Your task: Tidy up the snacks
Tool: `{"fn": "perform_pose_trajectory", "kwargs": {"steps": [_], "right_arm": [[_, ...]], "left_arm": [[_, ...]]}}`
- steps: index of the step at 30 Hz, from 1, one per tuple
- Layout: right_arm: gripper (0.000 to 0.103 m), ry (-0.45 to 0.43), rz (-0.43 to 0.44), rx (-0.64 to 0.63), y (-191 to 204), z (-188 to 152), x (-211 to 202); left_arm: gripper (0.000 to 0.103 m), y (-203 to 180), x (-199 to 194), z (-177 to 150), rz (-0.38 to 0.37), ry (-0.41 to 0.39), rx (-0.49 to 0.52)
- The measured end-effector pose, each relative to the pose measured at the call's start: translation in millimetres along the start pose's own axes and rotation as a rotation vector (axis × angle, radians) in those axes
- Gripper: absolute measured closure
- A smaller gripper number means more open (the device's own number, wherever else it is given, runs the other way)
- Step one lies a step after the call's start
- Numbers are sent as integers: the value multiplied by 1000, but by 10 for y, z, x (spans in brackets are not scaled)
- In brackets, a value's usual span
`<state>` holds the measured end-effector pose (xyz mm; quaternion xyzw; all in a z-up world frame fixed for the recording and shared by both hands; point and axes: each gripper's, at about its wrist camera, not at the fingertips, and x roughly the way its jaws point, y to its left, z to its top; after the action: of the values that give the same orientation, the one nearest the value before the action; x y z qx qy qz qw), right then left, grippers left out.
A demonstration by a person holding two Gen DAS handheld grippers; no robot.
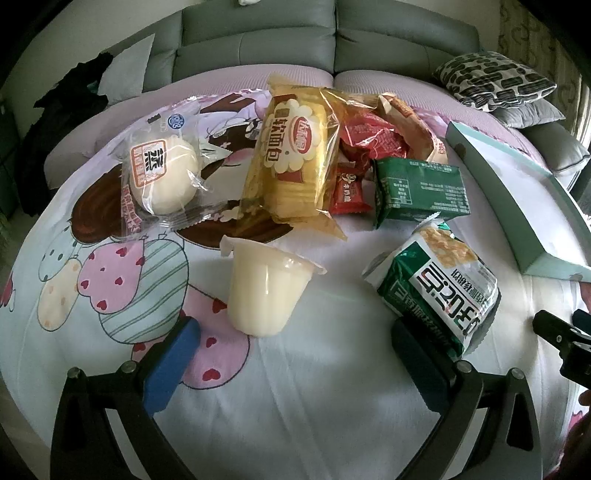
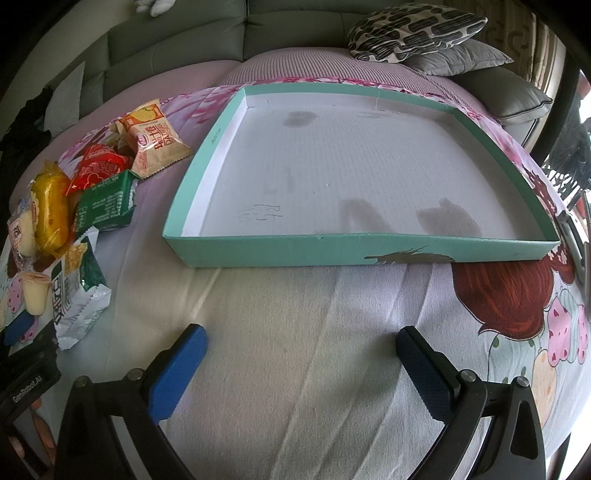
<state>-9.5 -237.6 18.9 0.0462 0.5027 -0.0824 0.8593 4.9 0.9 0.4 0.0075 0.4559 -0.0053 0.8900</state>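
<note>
In the left wrist view my left gripper (image 1: 295, 328) is open, just in front of a pale jelly cup (image 1: 264, 288) lying on its side on the printed sheet. Behind it lie a wrapped white bun (image 1: 162, 173), a yellow bread pack (image 1: 291, 162), red packets (image 1: 365, 144), a green packet (image 1: 421, 188) and a green-and-white cracker bag (image 1: 439, 284). In the right wrist view my right gripper (image 2: 301, 339) is open and empty over the sheet, facing the shallow teal box (image 2: 295, 251), which holds nothing. The snack pile (image 2: 74, 206) is at its left.
A grey sofa back (image 1: 258, 40) runs behind the bed. A patterned cushion (image 2: 413, 29) and a grey cushion (image 2: 461, 55) lie at the far right. An orange snack bag (image 2: 155, 140) lies near the box's left wall. The teal box edge (image 1: 517, 206) shows at right.
</note>
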Motion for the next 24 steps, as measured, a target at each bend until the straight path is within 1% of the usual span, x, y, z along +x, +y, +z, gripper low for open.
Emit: {"fn": "perform_pose_trajectory", "kwargs": {"steps": [24], "right_arm": [[0,0,-2,-1,7,2,2]], "left_arm": [[0,1,6,-12,-1,-5,-3]]}}
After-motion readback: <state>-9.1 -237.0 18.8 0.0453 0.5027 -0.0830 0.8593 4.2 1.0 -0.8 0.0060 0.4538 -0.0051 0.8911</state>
